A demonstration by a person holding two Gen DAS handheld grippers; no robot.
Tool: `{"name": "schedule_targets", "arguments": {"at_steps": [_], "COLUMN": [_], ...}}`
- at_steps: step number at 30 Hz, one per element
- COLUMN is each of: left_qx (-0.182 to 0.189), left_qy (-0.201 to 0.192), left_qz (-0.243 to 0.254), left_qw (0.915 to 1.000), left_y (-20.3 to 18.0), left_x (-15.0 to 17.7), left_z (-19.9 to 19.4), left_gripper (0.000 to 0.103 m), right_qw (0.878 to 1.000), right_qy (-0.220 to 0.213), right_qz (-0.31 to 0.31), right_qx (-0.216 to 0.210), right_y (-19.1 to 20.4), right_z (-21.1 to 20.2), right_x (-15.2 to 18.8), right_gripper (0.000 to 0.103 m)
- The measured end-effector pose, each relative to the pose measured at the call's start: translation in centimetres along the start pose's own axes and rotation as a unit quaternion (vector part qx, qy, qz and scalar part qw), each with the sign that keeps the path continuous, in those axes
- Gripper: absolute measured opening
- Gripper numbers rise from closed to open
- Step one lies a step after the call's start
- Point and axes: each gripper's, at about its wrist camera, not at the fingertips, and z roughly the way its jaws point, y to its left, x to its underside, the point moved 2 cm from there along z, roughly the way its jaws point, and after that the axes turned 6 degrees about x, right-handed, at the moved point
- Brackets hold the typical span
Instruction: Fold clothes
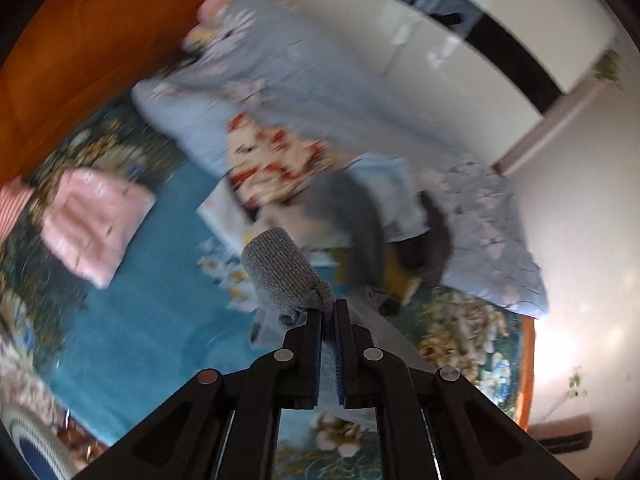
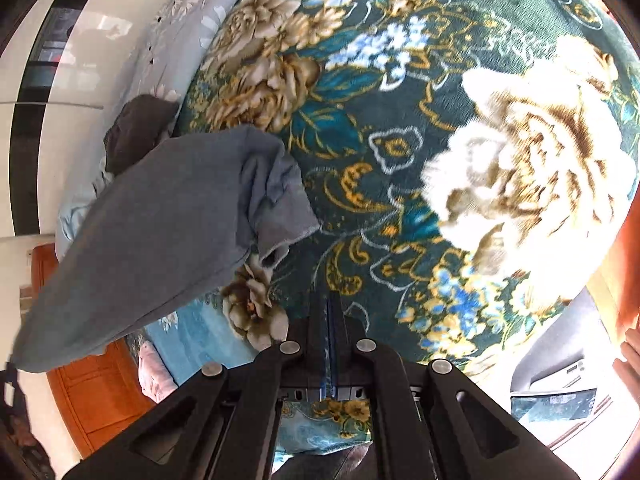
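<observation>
Left wrist view, blurred: we see the left claw [image 1: 329, 312] with its jaws nearly together, clamped on a fold of grey-blue knit garment [image 1: 282, 270] that bunches up just past the fingertips and runs back between the blue pads. Beyond it lies the bed under a teal floral blanket [image 1: 156, 312]. A folded pink cloth [image 1: 94, 220] sits toward the bed's left edge, near the orange wooden headboard [image 1: 80, 48]. A heap of loose clothes [image 1: 320, 196] rests mid-bed against a pale blue flowered quilt [image 1: 304, 92] along the far edge.

Right wrist view: we see the right claw [image 2: 329, 312] with its jaws pressed together and nothing visible between them, low over the blanket [image 2: 400, 128]. The grey-blue garment [image 2: 168, 216] hangs to its left, lifted off the bed. A dark grey cloth [image 2: 138, 128] lies beyond, beside the quilt [image 2: 180, 20].
</observation>
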Motion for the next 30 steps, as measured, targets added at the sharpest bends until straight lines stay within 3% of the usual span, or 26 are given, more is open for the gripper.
{"name": "schedule_targets", "arguments": {"at_steps": [2,4,5,6,7,8,9,11,15,19,24,25,26,27,30], "left_qx": [-0.036,-0.062,-0.066,-0.066,-0.065,-0.063,-0.061,-0.06,-0.057,-0.071,-0.076,-0.077,-0.078,-0.079,-0.079], "left_qy": [0.021,0.029,0.028,0.025,0.022,0.018,0.015,0.008,-0.001,0.002,0.006,0.007,0.007,0.007,0.005], "left_qz": [-0.054,-0.076,-0.081,-0.085,-0.089,-0.093,-0.097,-0.099,-0.105,-0.108,-0.134,-0.135,-0.136,-0.134,-0.124], "left_qw": [0.9976,0.9948,0.9942,0.9939,0.9937,0.9935,0.9933,0.9932,0.9929,0.9916,0.988,0.9878,0.9877,0.9879,0.9891], "left_y": [4.9,7.9,8.7,9.4,9.8,10.0,10.1,10.4,11.1,11.8,13.1,13.1,13.0,12.8,12.2], "left_x": [1.1,2.0,2.2,2.2,2.1,1.7,1.3,0.3,-2.0,-2.7,-2.8,-2.8,-2.9,-3.0,-3.2], "left_z": [1.5,1.8,1.5,1.1,0.7,0.2,-0.3,-0.7,-0.7,-1.0,-0.6,-0.5,-0.3,-0.2,0.1], "left_gripper": [0.005,0.005,0.005,0.005,0.005,0.005,0.005,0.005,0.005,0.005,0.005,0.005,0.005,0.005,0.005], "right_qw": [1.0,0.999,0.999,0.999,0.998,0.998,0.997,0.996,0.994,0.98,0.979,0.98,0.981,0.982,0.987], "right_qy": [0.025,0.042,0.046,0.049,0.054,0.058,0.063,0.074,0.051,0.027,0.031,0.028,0.025,0.021,0.0], "right_qz": [-0.008,-0.012,-0.01,-0.007,0.0,0.007,0.013,0.027,0.08,0.193,0.197,0.193,0.19,0.186,0.161], "right_qx": [-0.004,-0.008,-0.014,-0.021,-0.026,-0.032,-0.04,-0.049,-0.046,-0.039,-0.025,-0.024,-0.024,-0.023,-0.028], "right_y": [1.1,2.1,2.6,3.0,3.4,3.8,4.3,5.0,6.1,4.1,3.6,3.8,4.0,4.2,4.8], "right_z": [2.2,4.2,5.0,5.8,6.8,7.7,8.6,10.4,12.5,14.0,14.8,14.6,14.3,14.1,11.7], "right_x": [0.9,1.5,1.7,1.8,1.8,1.7,1.6,1.0,-0.5,-2.1,-3.4,-3.8,-4.1,-4.4,-5.9], "right_gripper": [0.003,0.003,0.008,0.016,0.036,0.049,0.049,0.049,0.049,0.049,0.049,0.042,0.024,0.017,0.009]}}
